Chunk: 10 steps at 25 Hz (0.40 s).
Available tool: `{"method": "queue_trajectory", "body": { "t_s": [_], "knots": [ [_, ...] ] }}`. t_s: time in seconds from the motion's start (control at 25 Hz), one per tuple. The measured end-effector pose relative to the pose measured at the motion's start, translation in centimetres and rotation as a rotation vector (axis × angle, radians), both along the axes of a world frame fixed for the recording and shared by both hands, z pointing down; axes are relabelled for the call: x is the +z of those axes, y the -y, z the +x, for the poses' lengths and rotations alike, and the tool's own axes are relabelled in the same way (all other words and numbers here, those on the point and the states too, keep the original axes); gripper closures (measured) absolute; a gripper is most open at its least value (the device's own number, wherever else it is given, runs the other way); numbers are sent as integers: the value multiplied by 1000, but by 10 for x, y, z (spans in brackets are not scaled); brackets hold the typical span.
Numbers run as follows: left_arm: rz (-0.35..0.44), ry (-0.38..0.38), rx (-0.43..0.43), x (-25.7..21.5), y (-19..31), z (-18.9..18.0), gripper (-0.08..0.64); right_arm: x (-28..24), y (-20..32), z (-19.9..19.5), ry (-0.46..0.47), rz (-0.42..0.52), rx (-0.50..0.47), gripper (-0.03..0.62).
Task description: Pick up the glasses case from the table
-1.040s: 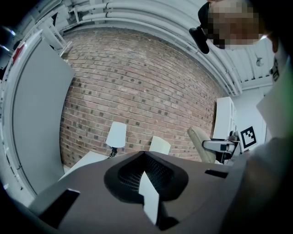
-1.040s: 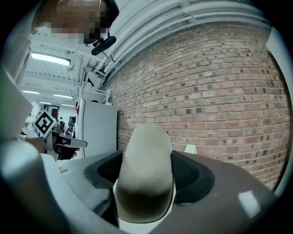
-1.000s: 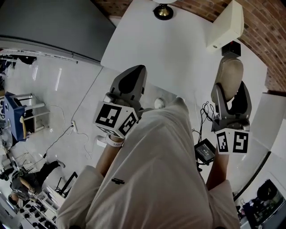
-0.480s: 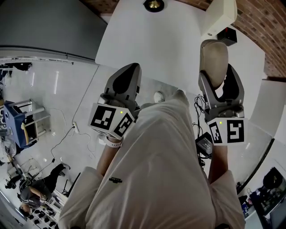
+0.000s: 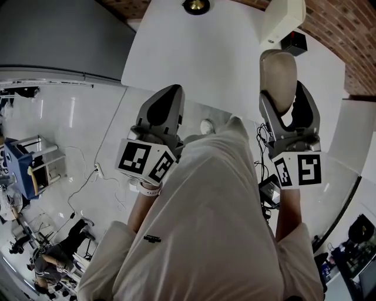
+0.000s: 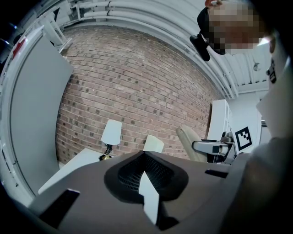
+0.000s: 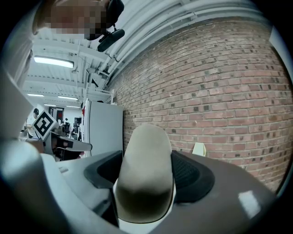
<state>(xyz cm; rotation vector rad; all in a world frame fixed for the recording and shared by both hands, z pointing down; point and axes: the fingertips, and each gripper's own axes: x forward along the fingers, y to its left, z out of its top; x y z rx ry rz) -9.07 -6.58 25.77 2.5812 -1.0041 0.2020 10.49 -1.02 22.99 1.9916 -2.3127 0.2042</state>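
Observation:
A beige oval glasses case [image 5: 278, 79] stands upright between the jaws of my right gripper [image 5: 287, 107], which is shut on it and holds it in the air over the white table's [image 5: 194, 53] near right part. In the right gripper view the glasses case [image 7: 145, 169] fills the gap of the right gripper [image 7: 146, 161] and juts out past the jaws. My left gripper [image 5: 166, 99] hovers at the table's near edge, jaws together with nothing in them. In the left gripper view the left gripper [image 6: 144, 157] shows its dark jaws meeting at a point.
A small lamp [image 5: 195, 6] and a white box [image 5: 282, 20] stand at the table's far side, with a black box [image 5: 294, 42] beside it. A brick wall [image 6: 137, 91] rises behind. Cables and a power adapter [image 5: 269, 193] lie on the floor below.
The right gripper with the case has shifted up and left in the head view. The left gripper moved up slightly. Both jaws stayed as they were.

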Motion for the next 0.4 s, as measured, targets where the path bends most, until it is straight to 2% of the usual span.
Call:
{"method": "queue_trajectory", "body": {
  "t_s": [0.4],
  "knots": [
    [-6, 7, 13, 3, -6, 4, 553, 5, -11, 9, 28, -8, 47, 242]
  ]
}}
